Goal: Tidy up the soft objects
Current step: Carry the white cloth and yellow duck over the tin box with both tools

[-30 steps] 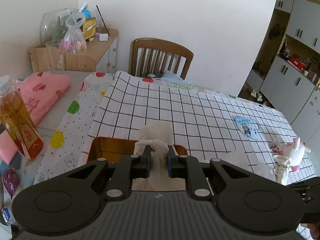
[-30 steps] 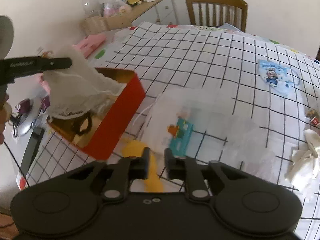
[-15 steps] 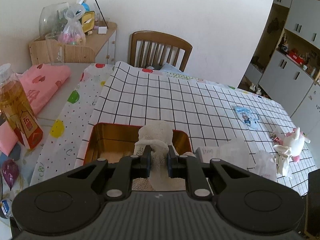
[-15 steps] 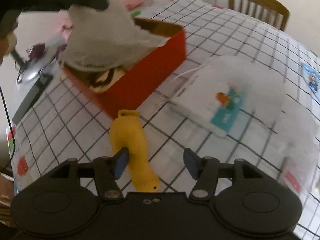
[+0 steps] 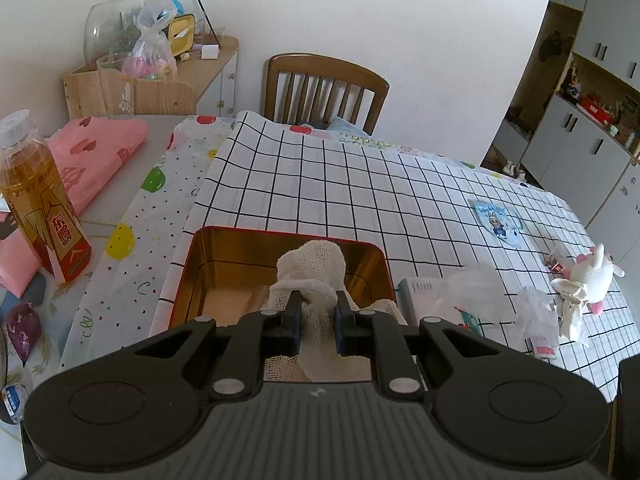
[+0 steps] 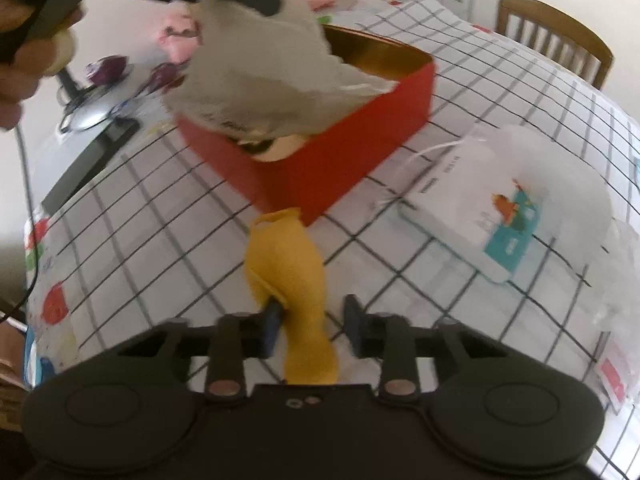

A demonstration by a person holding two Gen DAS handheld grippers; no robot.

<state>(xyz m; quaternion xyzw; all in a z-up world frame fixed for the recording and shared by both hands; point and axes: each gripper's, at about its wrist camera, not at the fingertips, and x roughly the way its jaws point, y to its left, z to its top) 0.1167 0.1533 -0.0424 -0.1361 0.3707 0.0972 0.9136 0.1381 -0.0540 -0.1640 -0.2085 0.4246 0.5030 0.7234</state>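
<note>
My left gripper is shut on a white gauze cloth and holds it above the open red tin box. In the right wrist view the cloth hangs over the box, with the left gripper's finger above it. My right gripper is open, its jaws on either side of a yellow sock that lies on the checked cloth just in front of the box. The left fingertip touches the sock.
A white packet with a teal label lies right of the box. A plush toy, a blue mask and crumpled plastic lie at the right. A tea bottle and pink cloth are at the left. A chair stands behind.
My right gripper opened and moved down and forward onto the yellow sock. My left gripper kept the gauze and drew back, so more of the box shows.
</note>
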